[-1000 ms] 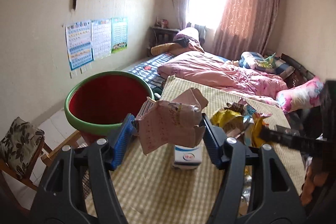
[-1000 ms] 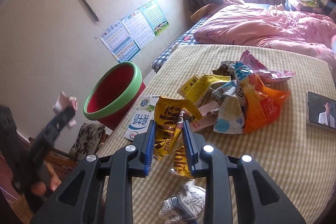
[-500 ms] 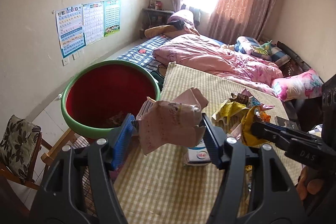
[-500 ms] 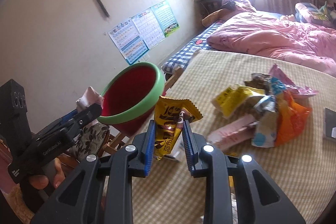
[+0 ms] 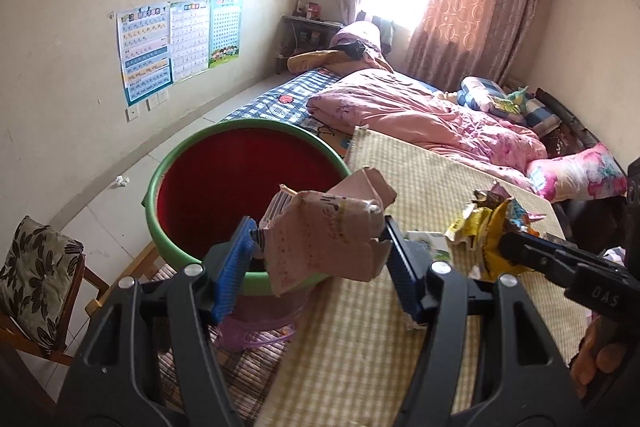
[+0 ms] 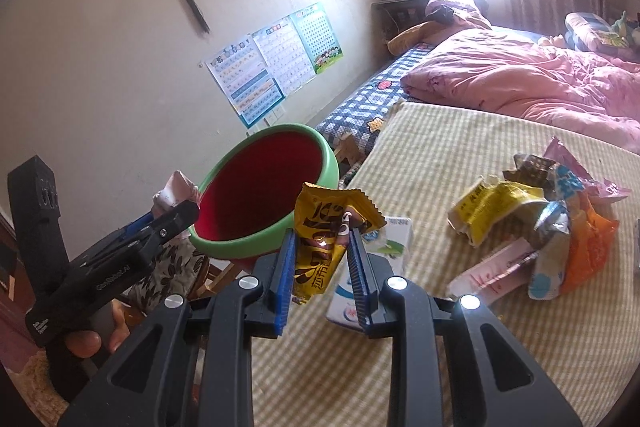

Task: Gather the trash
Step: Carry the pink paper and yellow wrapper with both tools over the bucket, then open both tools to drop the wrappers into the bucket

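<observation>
- At the far left, beside the worktop (image 5: 400, 355), stands the bin (image 5: 192, 163), red inside with a green rim, its mouth open toward us.
- Our left tongs (image 5: 318, 259) are clenched on a crumpled pink carton (image 5: 320, 239), held by its two flanks. It hangs at the bin's near rim, partly over the mouth.
- We judge the carton light and already crushed: stiff enough to stay put between the pads, but it would fold further if we squeezed harder. The flat sides are the right place to hold it.
- Our right tongs (image 6: 322, 267) are clenched narrowly on a yellow wrapper (image 6: 320, 239), pinched at mid-length, with its crimped top standing above the pads. It hangs over the worktop's edge, just short of the bin.
- We judge the wrapper near weightless, limp and slick. A pinch across the middle suits it, though it may cling to a pad on release.
- Under the right tongs lies a milk box (image 6: 372, 259) on the worktop.
- Farther right sits the heap (image 6: 540, 227) of wrappers, well apart from both tongs and not yet collected.
</observation>
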Tool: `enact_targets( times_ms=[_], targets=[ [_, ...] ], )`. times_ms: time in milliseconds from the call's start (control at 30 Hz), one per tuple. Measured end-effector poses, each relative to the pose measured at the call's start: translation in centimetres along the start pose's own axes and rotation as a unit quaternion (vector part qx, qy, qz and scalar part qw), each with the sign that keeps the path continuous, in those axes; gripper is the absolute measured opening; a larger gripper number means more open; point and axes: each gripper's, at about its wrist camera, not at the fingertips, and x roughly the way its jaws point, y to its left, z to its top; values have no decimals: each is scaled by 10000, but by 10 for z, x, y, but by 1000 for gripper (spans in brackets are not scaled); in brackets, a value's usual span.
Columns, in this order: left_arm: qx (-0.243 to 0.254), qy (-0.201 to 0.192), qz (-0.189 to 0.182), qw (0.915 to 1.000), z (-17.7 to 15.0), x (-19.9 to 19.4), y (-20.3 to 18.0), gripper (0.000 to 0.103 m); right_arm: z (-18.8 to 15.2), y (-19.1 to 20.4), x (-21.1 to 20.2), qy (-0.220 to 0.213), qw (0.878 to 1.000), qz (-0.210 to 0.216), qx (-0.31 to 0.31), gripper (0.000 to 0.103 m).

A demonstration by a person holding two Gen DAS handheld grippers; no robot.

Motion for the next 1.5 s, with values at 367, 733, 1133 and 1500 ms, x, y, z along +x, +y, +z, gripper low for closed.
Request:
enact_targets(
  times_ms=[367, 733, 1133, 1500],
  targets=[
    [4, 65, 92, 9999, 13, 21, 35, 61, 16, 14, 29, 3, 9999, 31, 121, 26],
    [-25, 119, 147, 9998, 27, 43, 55, 61, 36, 32, 61, 98, 9997, 198, 46, 26],
    [22, 206, 94, 9997, 34, 60, 61, 61, 58, 41, 82, 97, 9995, 289, 3, 26],
    [-27, 375, 135, 9992, 35, 76, 73, 61, 63, 52, 105, 318, 9989, 347, -38, 27]
  ],
)
